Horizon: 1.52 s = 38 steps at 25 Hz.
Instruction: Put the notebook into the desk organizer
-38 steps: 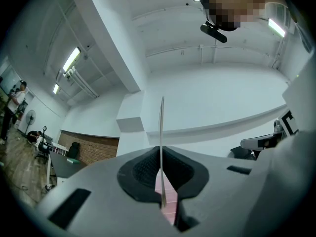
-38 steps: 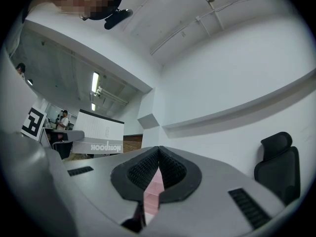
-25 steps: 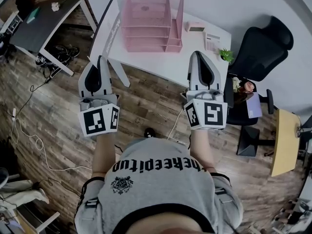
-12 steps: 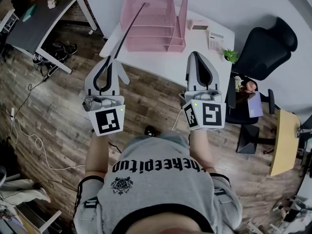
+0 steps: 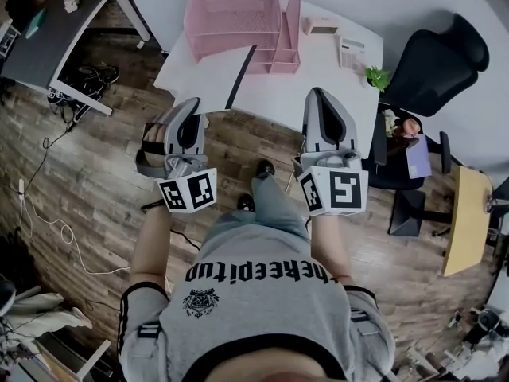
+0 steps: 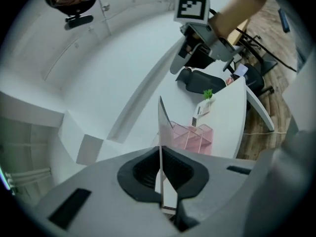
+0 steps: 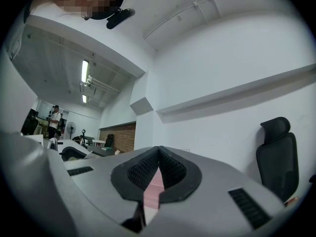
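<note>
The pink wire desk organizer stands at the back of the white table. My left gripper is at the table's front edge, shut on the thin dark notebook. The notebook reaches from the jaws over the table toward the organizer's front. In the left gripper view the notebook shows edge-on, upright between the jaws, with the organizer just beyond. My right gripper hovers over the table's front right, shut with nothing in it; its closed jaws meet at the tips.
A small pink box, a white keypad device and a little green plant sit on the table's right part. A black office chair stands right of the table, and a dark desk stands at the left. Cables lie on the wooden floor.
The left gripper has swung the notebook down and to the right, from pointing steeply up to lying low in front of the organizer. The person has stepped closer to the table.
</note>
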Each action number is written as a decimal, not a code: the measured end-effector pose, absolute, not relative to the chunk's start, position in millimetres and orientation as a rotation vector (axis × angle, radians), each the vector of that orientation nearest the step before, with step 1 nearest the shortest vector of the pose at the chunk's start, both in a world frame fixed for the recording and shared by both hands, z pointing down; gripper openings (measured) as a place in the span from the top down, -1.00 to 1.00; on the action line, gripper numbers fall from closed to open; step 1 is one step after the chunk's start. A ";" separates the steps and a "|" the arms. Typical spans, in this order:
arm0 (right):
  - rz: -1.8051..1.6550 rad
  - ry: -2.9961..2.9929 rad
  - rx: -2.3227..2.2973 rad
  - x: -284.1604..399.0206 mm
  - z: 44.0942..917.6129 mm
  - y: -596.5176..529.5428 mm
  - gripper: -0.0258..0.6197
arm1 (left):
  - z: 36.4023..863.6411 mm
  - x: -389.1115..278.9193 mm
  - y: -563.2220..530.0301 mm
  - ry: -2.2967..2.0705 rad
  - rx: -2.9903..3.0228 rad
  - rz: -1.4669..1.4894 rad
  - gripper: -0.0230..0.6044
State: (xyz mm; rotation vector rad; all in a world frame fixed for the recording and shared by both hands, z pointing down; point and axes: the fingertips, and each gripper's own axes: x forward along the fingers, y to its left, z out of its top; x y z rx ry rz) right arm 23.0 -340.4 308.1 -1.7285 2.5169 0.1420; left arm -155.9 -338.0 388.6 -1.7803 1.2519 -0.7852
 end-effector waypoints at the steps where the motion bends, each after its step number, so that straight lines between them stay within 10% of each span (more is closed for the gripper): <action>1: 0.137 2.518 -1.732 24.1 309.5 -341.1 0.92 | 394.8 -154.2 -341.1 1.226 -1.752 -0.820 0.90; 38: -0.029 2.600 -1.785 37.7 367.3 -434.3 0.92 | 512.3 -112.6 -500.7 0.923 -1.730 -1.295 0.87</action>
